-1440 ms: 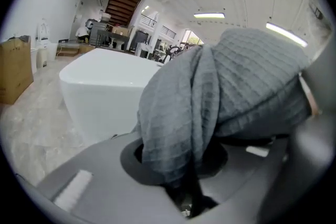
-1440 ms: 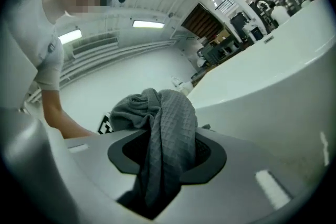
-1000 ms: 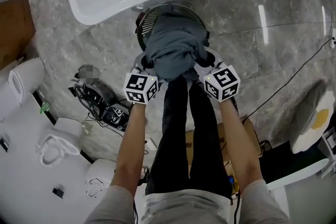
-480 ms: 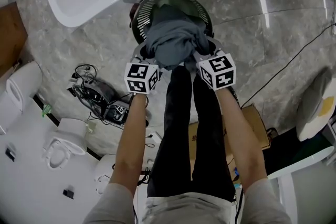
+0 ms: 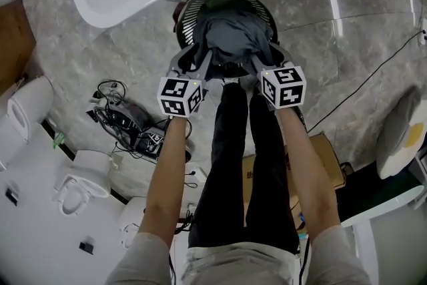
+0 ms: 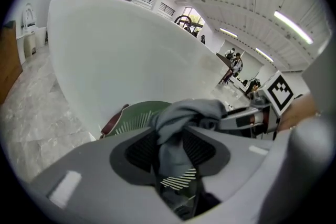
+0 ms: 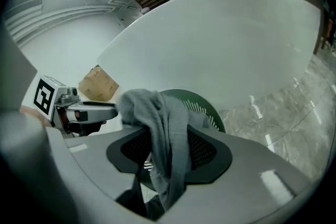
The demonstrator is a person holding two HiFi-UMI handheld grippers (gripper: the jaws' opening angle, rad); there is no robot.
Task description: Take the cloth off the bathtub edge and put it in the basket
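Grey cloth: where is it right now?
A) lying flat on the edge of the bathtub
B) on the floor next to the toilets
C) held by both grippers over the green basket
C: the grey cloth hangs over the green basket, pinched between the jaws of the left gripper and the right gripper. The left gripper's jaws have just been opening a little, with the cloth between them.
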